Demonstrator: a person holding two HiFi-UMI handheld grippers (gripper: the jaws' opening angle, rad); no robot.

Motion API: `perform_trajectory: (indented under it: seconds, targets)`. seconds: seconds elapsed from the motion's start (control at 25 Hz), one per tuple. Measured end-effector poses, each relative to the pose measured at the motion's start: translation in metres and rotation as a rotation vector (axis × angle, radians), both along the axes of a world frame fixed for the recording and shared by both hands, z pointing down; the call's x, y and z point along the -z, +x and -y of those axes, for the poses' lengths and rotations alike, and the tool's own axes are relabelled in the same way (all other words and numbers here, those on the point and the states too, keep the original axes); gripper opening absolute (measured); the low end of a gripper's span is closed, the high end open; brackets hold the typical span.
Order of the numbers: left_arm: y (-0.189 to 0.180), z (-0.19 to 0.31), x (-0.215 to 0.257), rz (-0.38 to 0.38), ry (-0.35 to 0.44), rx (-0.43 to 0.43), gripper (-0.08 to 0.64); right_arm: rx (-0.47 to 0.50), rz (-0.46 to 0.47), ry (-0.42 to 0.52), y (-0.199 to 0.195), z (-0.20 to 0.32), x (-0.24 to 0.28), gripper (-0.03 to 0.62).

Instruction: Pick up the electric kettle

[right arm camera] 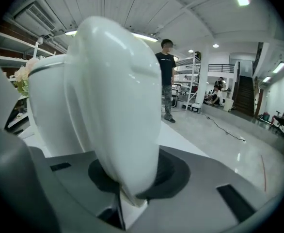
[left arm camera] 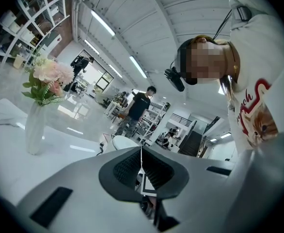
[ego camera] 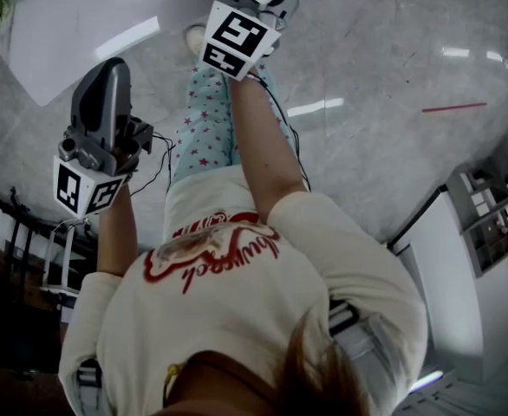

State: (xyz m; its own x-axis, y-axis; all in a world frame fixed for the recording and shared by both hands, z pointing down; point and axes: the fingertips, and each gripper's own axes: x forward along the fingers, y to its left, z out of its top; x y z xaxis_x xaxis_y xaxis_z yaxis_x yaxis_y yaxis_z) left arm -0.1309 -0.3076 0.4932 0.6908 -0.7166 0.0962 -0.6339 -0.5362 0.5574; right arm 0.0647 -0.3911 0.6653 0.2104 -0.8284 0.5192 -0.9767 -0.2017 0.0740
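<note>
Right gripper point(right arm camera: 131, 181) comes first: its dark pads point(right arm camera: 173, 171) are clenched on the white handle point(right arm camera: 120, 96) of the electric kettle point(right arm camera: 91, 106), one pad on each side and no gap showing. The handle fills the space between the jaws and rises straight up out of them. The kettle's rounded body swells just beyond and to the left of the handle, touching nothing else that I can see.

The kettle stands upright with its long axis vertical. Its handle runs up and down and faces back at the gripper, with the body on the far side. The spout cannot be made out.

To the right of the clamped handle a wedge of white table point(right arm camera: 181, 140) runs to its edge. Past that edge lies a wide stretch of glossy grey floor point(right arm camera: 229, 149), open out to a standing person point(right arm camera: 167, 76) and a staircase point(right arm camera: 246, 93) well away. To the left, the kettle body blocks most of the view.

The left gripper point(left arm camera: 141, 171) is held apart from all this. Its ribbed pads are pressed together with nothing between them. Off to its left and well ahead, a pale vase point(left arm camera: 34, 127) of pink flowers stands on the same white table. The head view shows the left gripper hanging over the floor, short of the table's edge.
</note>
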Motion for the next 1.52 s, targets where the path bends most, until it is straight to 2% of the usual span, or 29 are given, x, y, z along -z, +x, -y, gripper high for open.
perform_trajectory:
  seconds: [0.2, 0.52, 0.88, 1.2, 1.36, 1.52]
  targets:
    - [0.000, 0.001, 0.000, 0.005, -0.011, -0.009, 0.014, -0.056, -0.025, 0.044, 0.017, 0.009, 0.005, 0.086]
    - [0.000, 0.002, 0.001, 0.003, -0.024, 0.003, 0.014, -0.051, 0.012, 0.091, 0.036, 0.025, 0.012, 0.080]
    - [-0.011, 0.016, 0.007, 0.025, -0.030, 0.048, 0.012, 0.001, 0.023, 0.101, 0.041, 0.042, 0.024, 0.086]
    - [-0.014, 0.025, 0.013, 0.047, -0.026, 0.051, 0.012, 0.058, -0.008, 0.164, 0.044, 0.063, 0.057, 0.095]
    - [-0.014, 0.030, 0.020, 0.040, -0.007, 0.056, 0.014, 0.090, 0.026, 0.179, 0.036, 0.069, 0.069, 0.097]
    - [-0.015, 0.033, 0.037, 0.038, 0.017, 0.049, 0.014, 0.078, 0.076, 0.193, 0.032, 0.070, 0.091, 0.098]
